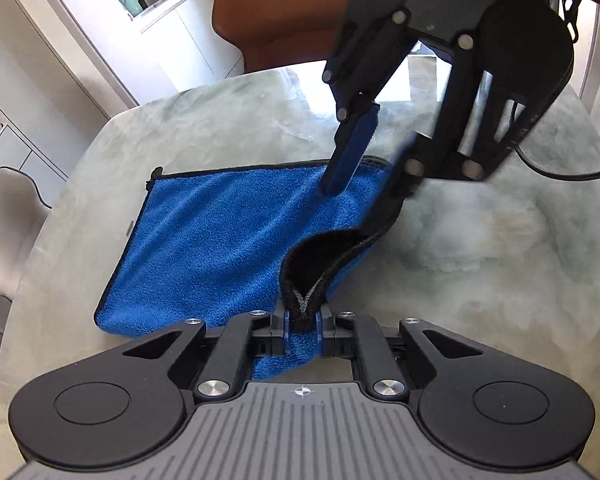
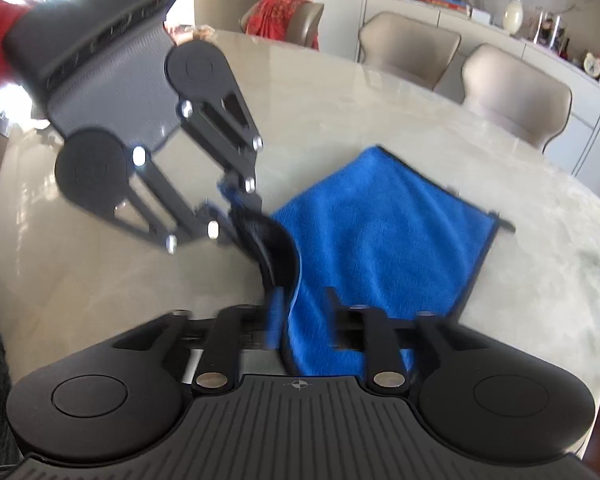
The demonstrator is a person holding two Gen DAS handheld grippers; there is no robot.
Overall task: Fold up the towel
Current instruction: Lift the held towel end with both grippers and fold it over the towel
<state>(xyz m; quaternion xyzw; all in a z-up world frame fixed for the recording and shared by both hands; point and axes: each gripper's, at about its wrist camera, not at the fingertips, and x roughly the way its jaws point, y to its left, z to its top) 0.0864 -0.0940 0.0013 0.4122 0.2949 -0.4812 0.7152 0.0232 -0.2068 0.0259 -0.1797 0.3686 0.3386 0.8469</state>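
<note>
A blue microfibre towel (image 1: pixel 220 232) with a dark bound edge lies on a pale marbled table (image 1: pixel 480 248), spread across the middle and left of the left wrist view; its hanging loop sticks out at the far left corner. In the right wrist view the same towel (image 2: pixel 380 232) fills the centre and lower middle of the frame, on the same table (image 2: pixel 120 288).

The left gripper (image 1: pixel 302 320), at the bottom centre of its own view, has its jaws pinched tight on a bunched corner of the towel; the dark edge folds into a raised loop just above the fingers. From the right wrist camera this left gripper (image 2: pixel 230 204) appears in the upper left, blurred, its tips at the towel's near corner.

The right gripper (image 1: pixel 364 168) reaches down from the upper right of the left wrist view with its jaws parted; one finger stands over the towel's far edge, the other, blurred, at the towel's right corner. In its own view the right gripper (image 2: pixel 304 316) straddles the towel's edge at the bottom centre, the fabric between the fingers, which stand apart from it rather than pressing

A brown leather chair (image 1: pixel 276 16) stands beyond the table at the top of the left view, and beige chairs (image 2: pixel 512 92) line the upper right of the right view
</note>
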